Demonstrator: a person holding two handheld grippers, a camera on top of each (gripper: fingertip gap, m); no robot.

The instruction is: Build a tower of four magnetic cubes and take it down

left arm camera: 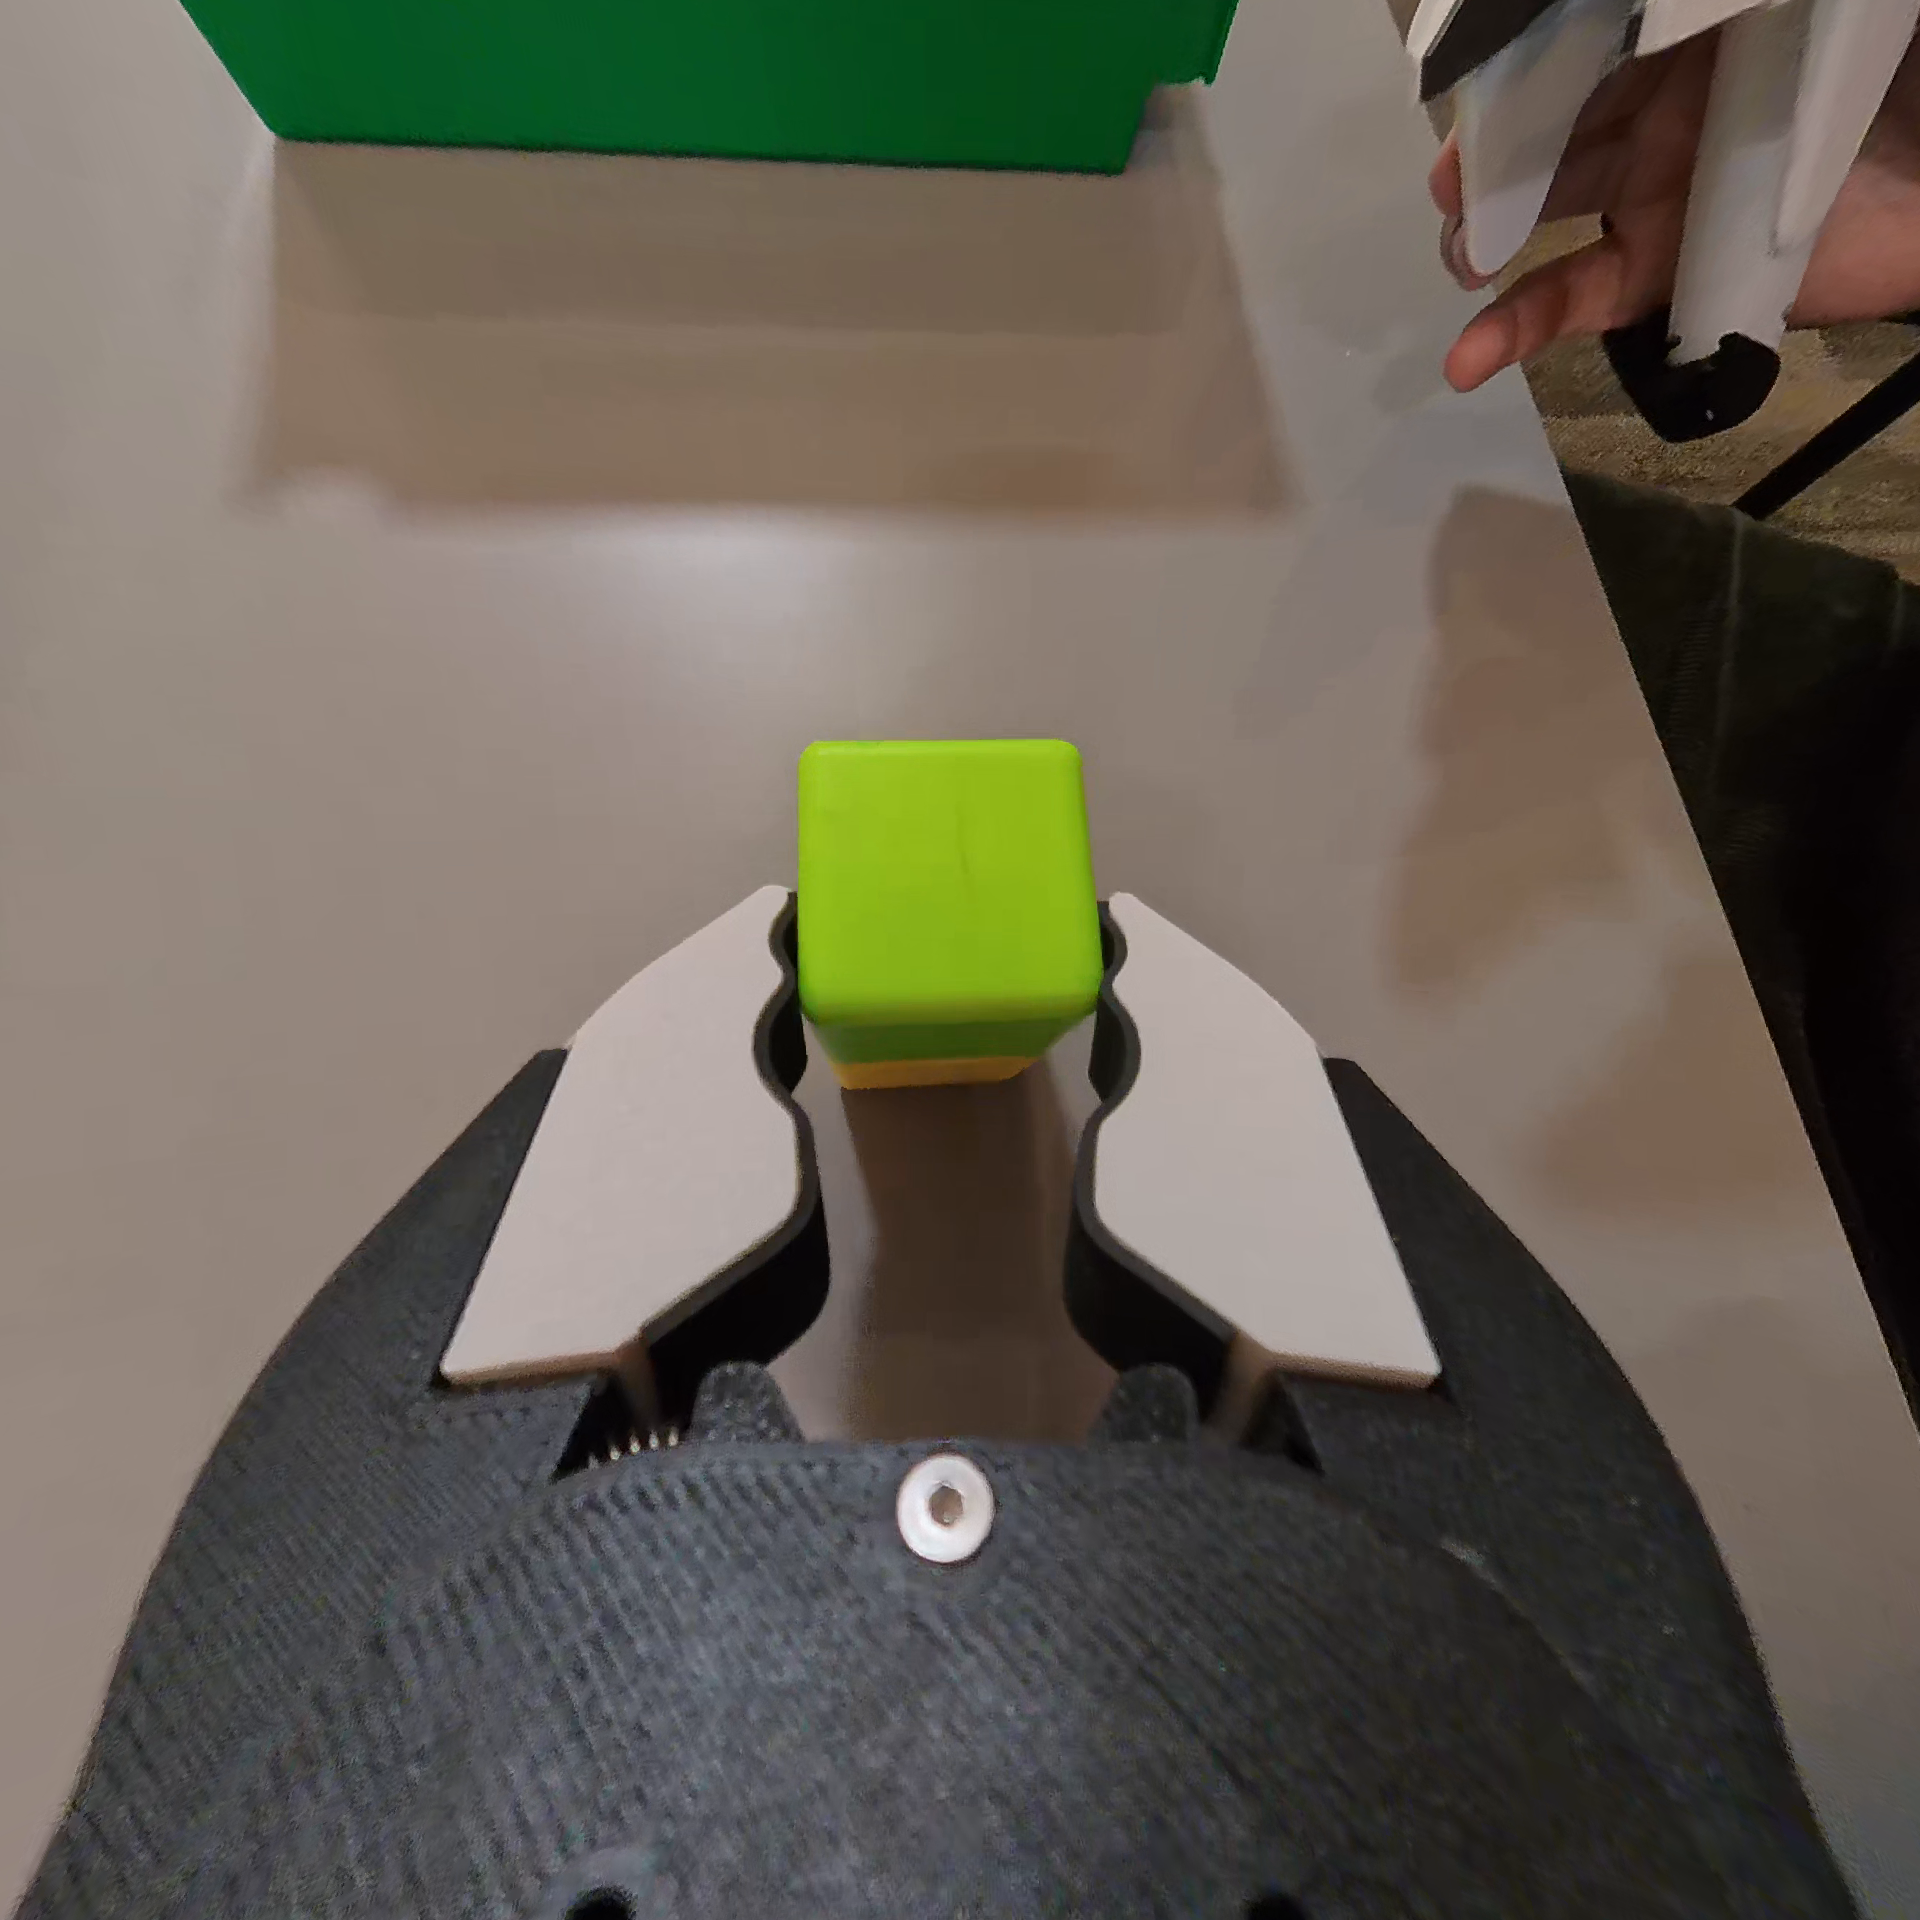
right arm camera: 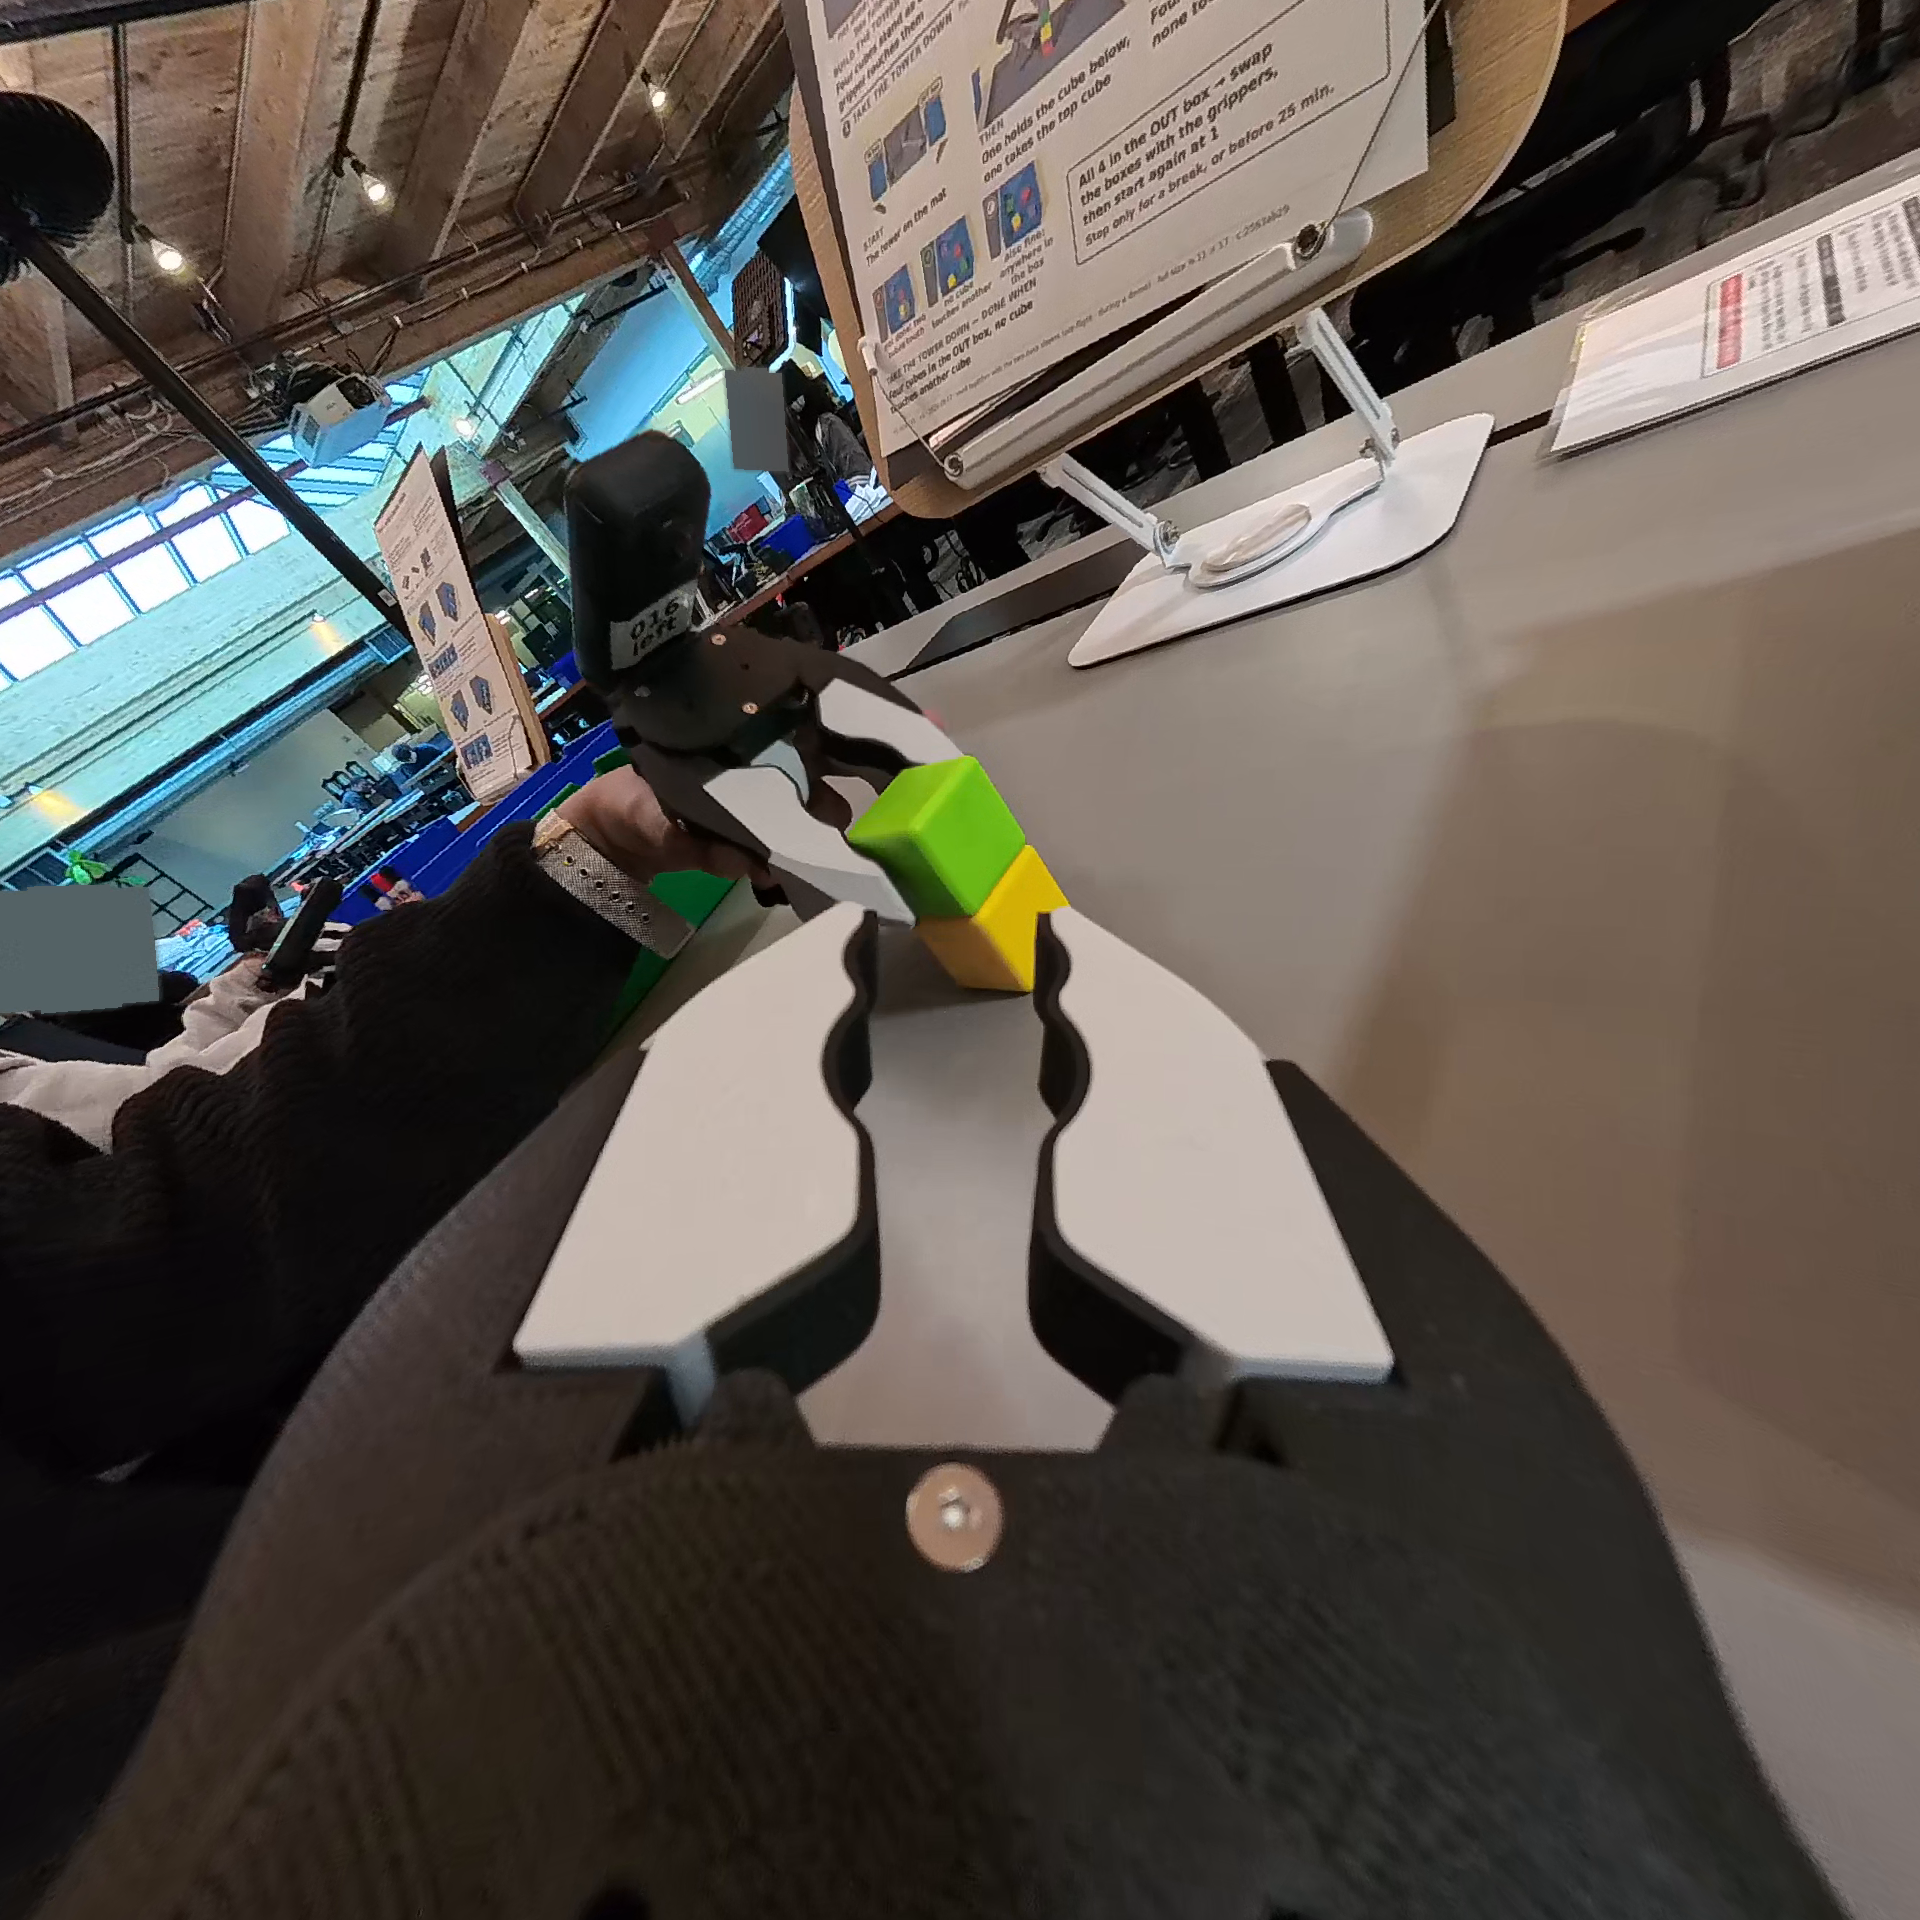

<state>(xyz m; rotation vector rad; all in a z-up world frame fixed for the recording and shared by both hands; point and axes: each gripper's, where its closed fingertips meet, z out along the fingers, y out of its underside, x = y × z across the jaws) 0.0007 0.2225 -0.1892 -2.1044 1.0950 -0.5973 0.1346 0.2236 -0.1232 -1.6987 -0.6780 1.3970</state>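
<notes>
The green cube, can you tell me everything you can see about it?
The green cube is bright lime, smooth and matte like plastic, with rounded edges and corners. It sits squarely on a yellow cube, which rests on the grey table. The left gripper has a finger on each side of it, right at its sides; whether they press it is unclear. The right gripper is open, its tips by the yellow cube below.
</notes>
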